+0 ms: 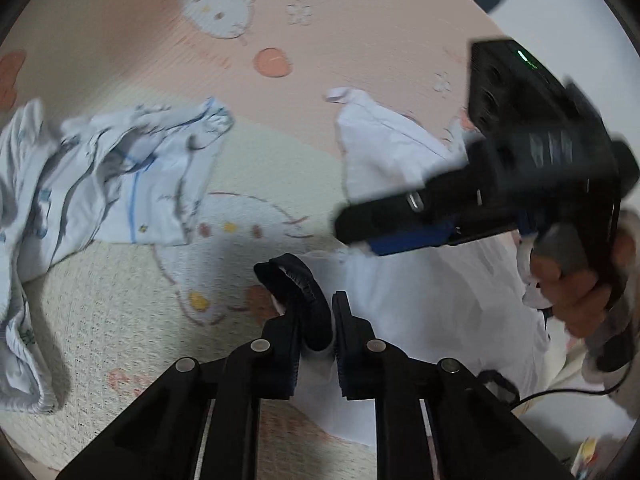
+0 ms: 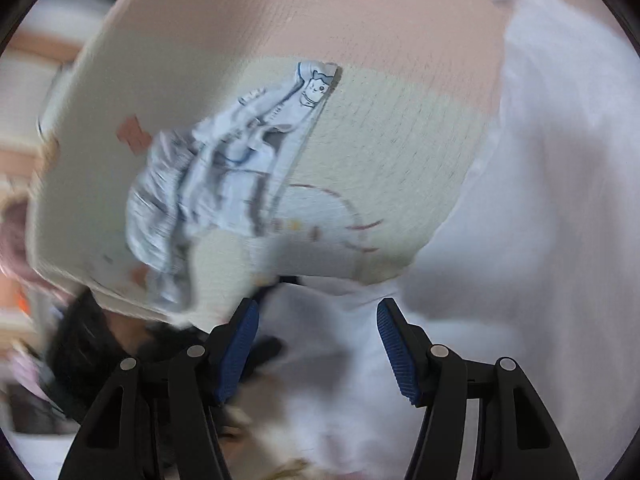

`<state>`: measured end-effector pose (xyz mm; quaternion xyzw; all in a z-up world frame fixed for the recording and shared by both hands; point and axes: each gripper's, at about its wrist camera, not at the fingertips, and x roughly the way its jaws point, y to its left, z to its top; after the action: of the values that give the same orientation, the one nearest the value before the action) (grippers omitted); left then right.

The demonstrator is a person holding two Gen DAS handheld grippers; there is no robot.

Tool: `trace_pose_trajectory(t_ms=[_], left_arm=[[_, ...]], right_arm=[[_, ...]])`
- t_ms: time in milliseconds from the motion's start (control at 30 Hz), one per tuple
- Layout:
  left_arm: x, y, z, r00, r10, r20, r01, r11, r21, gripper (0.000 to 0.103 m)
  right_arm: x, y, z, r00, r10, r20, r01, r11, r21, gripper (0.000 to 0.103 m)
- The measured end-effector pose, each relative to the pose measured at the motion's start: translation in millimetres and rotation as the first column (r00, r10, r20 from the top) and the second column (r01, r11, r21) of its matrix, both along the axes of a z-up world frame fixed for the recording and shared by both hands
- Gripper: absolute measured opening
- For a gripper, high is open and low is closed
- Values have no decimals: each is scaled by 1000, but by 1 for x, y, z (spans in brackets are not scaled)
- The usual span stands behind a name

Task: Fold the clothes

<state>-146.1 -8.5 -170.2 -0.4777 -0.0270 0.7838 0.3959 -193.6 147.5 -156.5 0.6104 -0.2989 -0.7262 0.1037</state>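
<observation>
Two garments lie on the cartoon-printed mat (image 1: 120,320), and the one in hand is the white garment (image 1: 420,312), spread along the mat's right side with its long axis running from the near edge away toward the far edge, where a small loop or tab sticks up at its end. The left gripper (image 1: 320,316) sits at the near left border of this cloth with its jaws drawn nearly together; white fabric shows between the pads, so it appears clamped on the garment's edge, though blur keeps the bite from being certain. The right gripper (image 2: 316,344), carried in the person's hand (image 1: 576,284), hangs just over the same cloth a little farther along, its blue pads (image 2: 240,344) standing well apart with white fabric beneath them and nothing pinched. The fold likely turns on this: the cloth lies directly under the right jaws and stretches away and to their right, so the right hand is nearer to the free edge. Well apart, toward the mat's left side, the pale blue patterned garment (image 1: 120,176) lies crumpled and untouched.
</observation>
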Motion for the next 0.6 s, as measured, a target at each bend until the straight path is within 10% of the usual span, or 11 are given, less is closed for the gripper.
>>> trace_pose_trajectory(t_ms=[400, 600], left_arm=[[8, 9, -7, 997, -30, 67, 27, 998, 48, 12], [11, 7, -18, 990, -21, 137, 11, 997, 74, 12]], right_arm=[[-2, -24, -3, 999, 25, 42, -23, 998, -59, 61], [3, -34, -13, 996, 65, 62, -69, 996, 55, 61]])
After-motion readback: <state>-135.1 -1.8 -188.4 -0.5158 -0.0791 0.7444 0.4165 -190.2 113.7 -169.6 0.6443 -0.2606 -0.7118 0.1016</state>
